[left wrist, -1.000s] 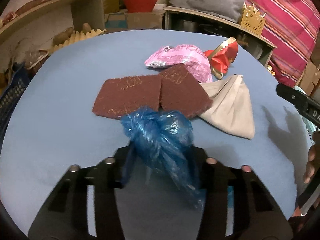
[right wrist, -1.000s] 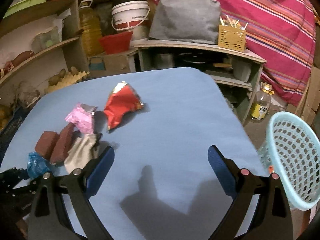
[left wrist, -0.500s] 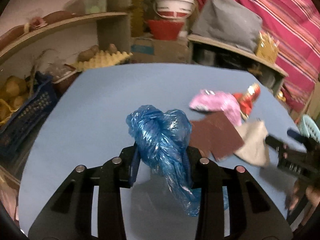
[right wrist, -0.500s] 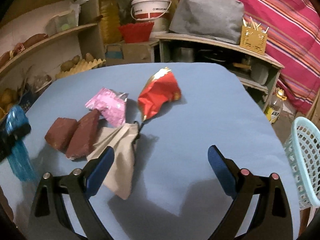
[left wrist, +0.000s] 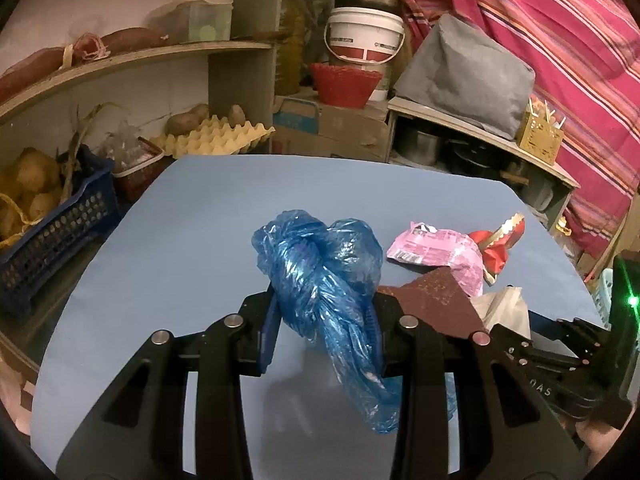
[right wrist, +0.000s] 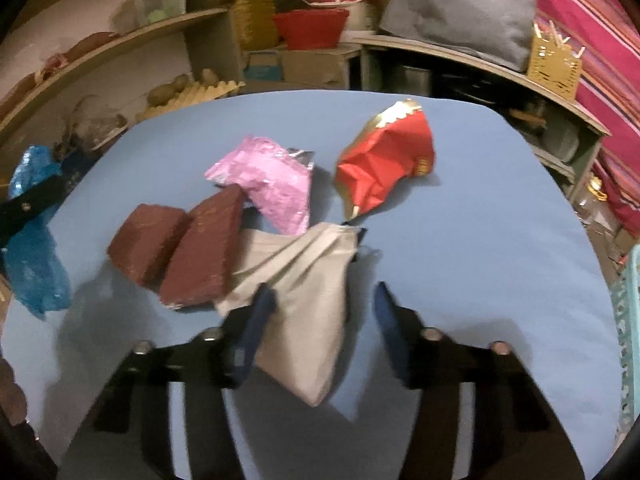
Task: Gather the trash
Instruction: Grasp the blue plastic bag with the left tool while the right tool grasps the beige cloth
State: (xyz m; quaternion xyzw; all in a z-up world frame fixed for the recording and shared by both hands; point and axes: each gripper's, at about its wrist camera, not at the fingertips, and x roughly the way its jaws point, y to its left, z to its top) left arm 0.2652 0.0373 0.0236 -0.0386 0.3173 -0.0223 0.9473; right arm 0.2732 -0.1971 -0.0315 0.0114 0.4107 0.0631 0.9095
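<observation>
A knotted blue plastic bag (left wrist: 320,280) is clamped between the jaws of the left gripper (left wrist: 320,320) and is held lifted above the blue table (left wrist: 192,248), so one piece of trash is judged collected but not yet dropped into the light blue basket (right wrist: 628,344) at the table's right edge. The right gripper (right wrist: 324,312) has just been closing, its jaws set astride the beige pouch (right wrist: 304,300); a firm pinch cannot be told. The pink wrapper (right wrist: 272,180), the red snack bag (right wrist: 384,160) and two brown pads (right wrist: 176,248) are left lying on the table.
</observation>
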